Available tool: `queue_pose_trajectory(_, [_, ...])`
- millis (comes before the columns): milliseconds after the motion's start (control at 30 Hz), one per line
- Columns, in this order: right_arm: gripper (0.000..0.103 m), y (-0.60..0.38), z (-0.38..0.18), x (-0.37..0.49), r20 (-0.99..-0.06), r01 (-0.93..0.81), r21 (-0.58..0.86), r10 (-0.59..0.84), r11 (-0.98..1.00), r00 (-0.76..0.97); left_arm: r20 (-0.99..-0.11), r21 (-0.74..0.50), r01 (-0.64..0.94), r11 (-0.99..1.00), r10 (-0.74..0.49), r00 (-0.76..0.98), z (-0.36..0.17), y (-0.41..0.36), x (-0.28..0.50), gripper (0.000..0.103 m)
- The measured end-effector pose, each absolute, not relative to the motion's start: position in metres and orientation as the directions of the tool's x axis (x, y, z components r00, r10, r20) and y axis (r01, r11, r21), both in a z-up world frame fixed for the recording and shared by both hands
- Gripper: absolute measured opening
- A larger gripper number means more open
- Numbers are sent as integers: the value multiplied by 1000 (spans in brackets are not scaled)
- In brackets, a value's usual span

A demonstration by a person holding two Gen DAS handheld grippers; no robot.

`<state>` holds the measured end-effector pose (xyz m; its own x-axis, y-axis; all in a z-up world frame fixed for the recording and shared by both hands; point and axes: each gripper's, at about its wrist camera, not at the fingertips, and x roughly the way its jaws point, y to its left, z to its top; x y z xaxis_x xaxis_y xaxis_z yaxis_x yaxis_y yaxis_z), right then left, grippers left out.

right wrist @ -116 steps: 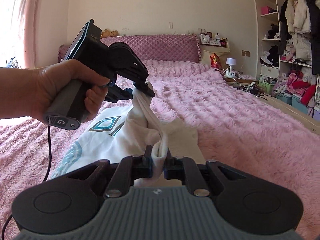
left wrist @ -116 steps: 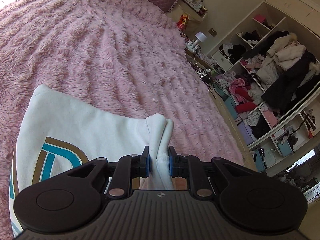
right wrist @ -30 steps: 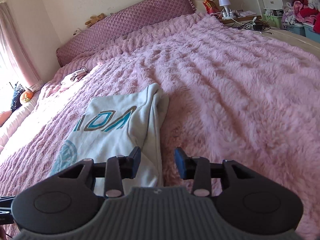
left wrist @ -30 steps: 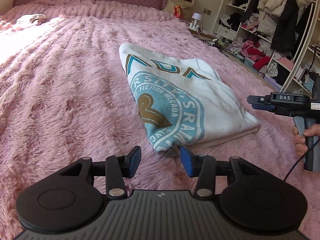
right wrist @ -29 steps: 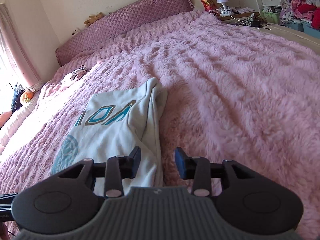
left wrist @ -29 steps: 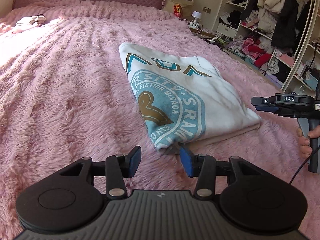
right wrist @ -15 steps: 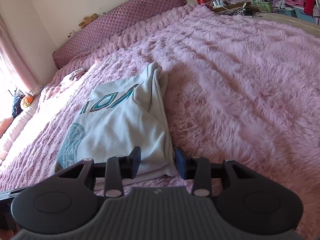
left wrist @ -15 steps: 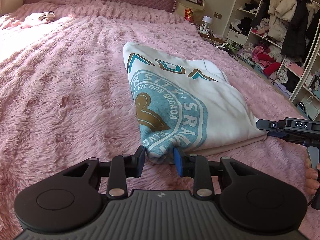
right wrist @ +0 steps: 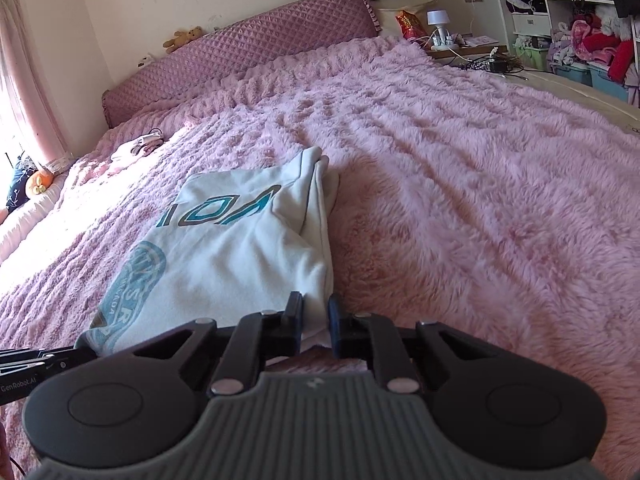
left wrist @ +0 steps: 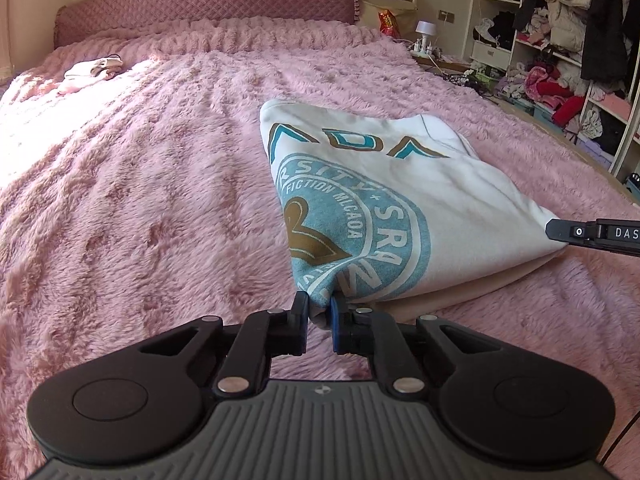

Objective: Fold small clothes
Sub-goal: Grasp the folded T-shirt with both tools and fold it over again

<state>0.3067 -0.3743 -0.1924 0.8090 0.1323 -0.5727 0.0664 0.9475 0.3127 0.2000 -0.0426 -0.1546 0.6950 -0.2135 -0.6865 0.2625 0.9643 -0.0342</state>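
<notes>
Clothes to be folded are represented by one white sweatshirt (left wrist: 432,200), lying folded on the pink fluffy bedspread (left wrist: 140,200) and printed with one round teal emblem and a row of teal and brown letters. Two grippers are seen. In the left wrist view, the left gripper (left wrist: 319,312) is closed on the sweatshirt's near corner, which is bunched between the two jaws and lifted slightly off the bedspread; the cloth spreads ahead of the jaws and to their right. At the far right of that view, the other device is seen only as a black tip marked "DAS", cut off by the frame edge, touching the sweatshirt's right-hand corner.

In the right wrist view, the right gripper (right wrist: 315,320) is clamped on the other near corner, with white fabric filling the gap between the two jaws; the sweatshirt (right wrist: 240,256) extends ahead and to the left of them. The emblem is only partly readable there, being foreshortened. At the lower left edge, a sliver of the left device is shown, mostly cut off.

Far ahead of the jaws, one small pale garment (left wrist: 90,74) lies near one quilted purple headboard (left wrist: 208,4); what kind of garment it is cannot be made out. One teddy bear (right wrist: 184,38) sits on top of the headboard. To the right, open shelves (left wrist: 560,60) crammed with clothing are cut off by the frame.
</notes>
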Motion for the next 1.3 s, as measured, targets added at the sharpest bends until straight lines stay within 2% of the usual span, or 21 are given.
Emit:
queue_pose_trajectory(100, [7, -376, -217, 315, -629, 98, 306, 125, 947, 767, -745, 47, 274, 961, -149, 650, -177, -52, 207, 12])
queue_pose_trajectory(167, [7, -379, -225, 316, -633, 110, 329, 132, 938, 762, -757, 66, 272, 960, -129, 640, -181, -52, 207, 11])
queue_pose_trajectory(233, [7, -378, -225, 314, -627, 102, 319, 129, 942, 768, -768, 66, 261, 963, -118, 629, -180, -47, 206, 8])
queue_pose_trajectory(333, [9, -377, -220, 314, -627, 89, 306, 131, 948, 768, -762, -7, 257, 966, -172, 624, -170, -27, 199, 8])
queue_pose_trajectory(400, [16, -378, -210, 310, -606, 96, 309, 118, 946, 787, -740, -33, 254, 967, -195, 644, -158, -18, 194, 8])
queue_pose_trajectory(533, [16, -371, -180, 306, -510, 66, 251, 74, 966, 857, -667, -106, 279, 954, -276, 692, -134, -14, 193, 8])
queue_pose_trajectory(633, [17, -360, -166, 320, -452, -24, 245, 136, 969, 881, -631, -158, 308, 938, -336, 699, -127, -27, 206, 9])
queue_pose_trajectory(767, [17, -341, -161, 351, -421, -135, 250, 234, 959, 877, -612, -216, 313, 925, -379, 694, -131, -43, 228, 9])
queue_pose_trajectory(833, [17, -333, -164, 370, -441, -166, 245, 263, 955, 858, -618, -225, 301, 927, -375, 691, -137, -48, 234, 9])
queue_pose_trajectory(933, [17, -329, -180, 393, -511, -114, 249, 231, 962, 828, -648, -237, 284, 929, -369, 666, -148, -51, 239, 9])
queue_pose_trajectory(1033, [1, -337, -204, 402, -569, -11, 261, 163, 965, 806, -671, -234, 273, 933, -358, 649, -161, -48, 240, 12])
queue_pose_trajectory(1067, [0, -340, -209, 403, -575, 2, 267, 158, 964, 803, -674, -243, 271, 931, -363, 643, -164, -46, 241, 12])
queue_pose_trajectory(1267, [0, -344, -213, 404, -584, -6, 269, 168, 963, 794, -658, -315, 260, 913, -407, 633, -165, -35, 239, 14])
queue_pose_trajectory(1300, [8, -346, -208, 404, -578, -23, 282, 189, 959, 794, -644, -335, 268, 903, -428, 635, -161, -31, 238, 15])
